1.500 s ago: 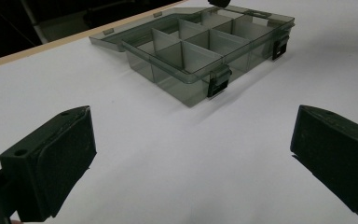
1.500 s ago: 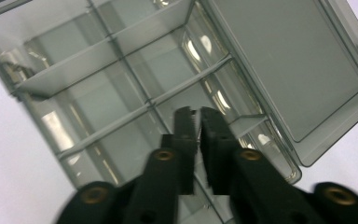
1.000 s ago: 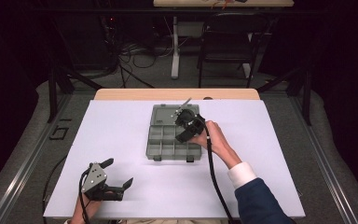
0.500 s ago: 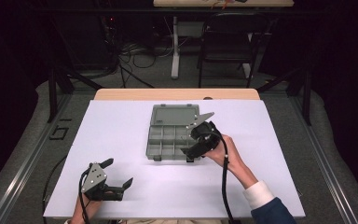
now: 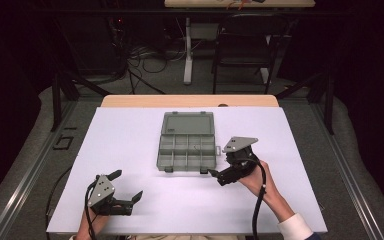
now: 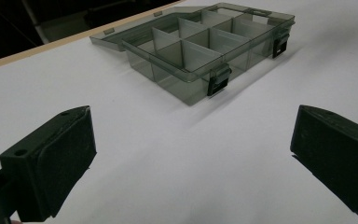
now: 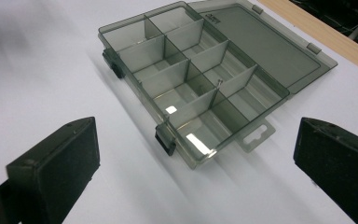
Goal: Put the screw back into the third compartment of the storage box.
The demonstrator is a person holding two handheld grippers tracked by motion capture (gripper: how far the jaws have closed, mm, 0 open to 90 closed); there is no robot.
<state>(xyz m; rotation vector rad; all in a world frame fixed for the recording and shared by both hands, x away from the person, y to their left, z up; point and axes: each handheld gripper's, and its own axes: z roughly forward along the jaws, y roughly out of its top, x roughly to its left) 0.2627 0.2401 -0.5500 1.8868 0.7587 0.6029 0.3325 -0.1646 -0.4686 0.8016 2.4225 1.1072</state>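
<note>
Box: a smoky grey compartment box (image 5: 187,152) lies open near the middle of the white table (image 5: 130,145), a little toward 12 o'clock from the centre.
Lid: the lid (image 5: 187,123) is folded flat onto the table at the box's 12 o'clock side; the right gripper view shows it lying level beyond the tray.
Compartments: thin dividers split the tray into two rows of cells; a tiny thin object (image 7: 219,82) sits in one cell near the middle, too small to identify.
Latches: two dark latches (image 6: 218,80) hang on the tray's 6 o'clock wall, both undone.
Right gripper: the right gripper (image 5: 219,176) hovers just off the box's 4 o'clock corner, close to the right-hand latch but apart from it; its jaws have just been opening and stand wide apart, with nothing between them.
Left gripper: the left gripper (image 5: 128,190) sits low at 7 o'clock on the table, well apart from the box, jaws spread wide and empty.
Hands: one hand (image 5: 257,175) grips the right tool, a white cuff at the wrist.
</note>
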